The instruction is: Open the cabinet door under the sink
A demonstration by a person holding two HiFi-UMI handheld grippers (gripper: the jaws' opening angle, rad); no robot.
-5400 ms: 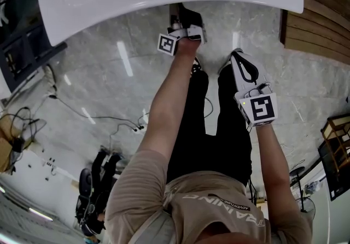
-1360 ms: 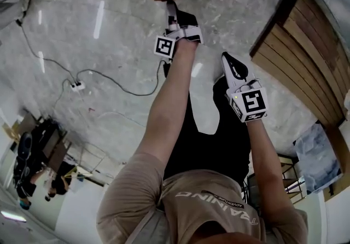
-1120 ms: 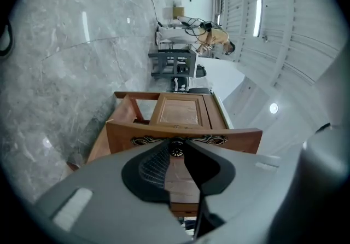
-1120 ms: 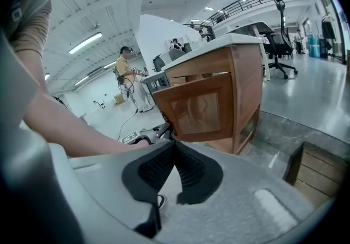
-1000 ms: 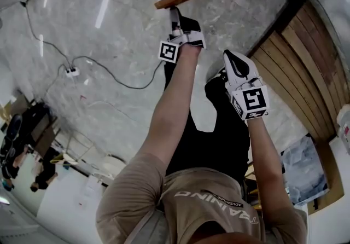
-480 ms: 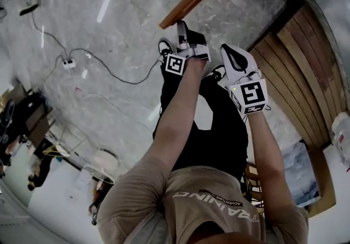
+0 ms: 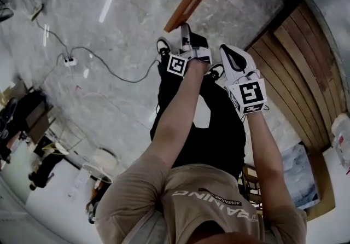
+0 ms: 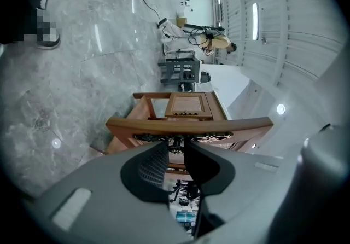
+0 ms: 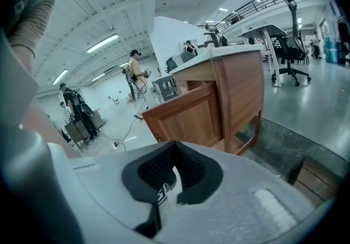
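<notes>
The door [image 7: 192, 1] is standing well out from the cabinet [image 9: 240, 89], so I'd say the opening is mostly done. The left gripper [image 8: 176, 147] is reaching level at the door's free edge, because the handle [image 8: 175, 140] is sitting on an upright face and a flat approach is meeting it squarely. Its jaws are standing only a little apart and, as far as I can tell, are pinching that ornate handle between their tips, with nothing else in them. Holding it there, at the edge farthest from the hinges, is giving the arm the most leverage. The right gripper [image 7: 226, 50] is hanging just beside the left one and tilting down toward the floor [image 7: 109, 35]. Its tips are meeting and it is carrying nothing. I take it that it is simply being kept out of the door's arc, since one hand is enough here. The person is standing back from the cabinet with both arms stretched out, which is leaving room for the door to clear their legs. A cable [image 7: 109, 68] is lying on the floor well off to the side, out of the way.
</notes>
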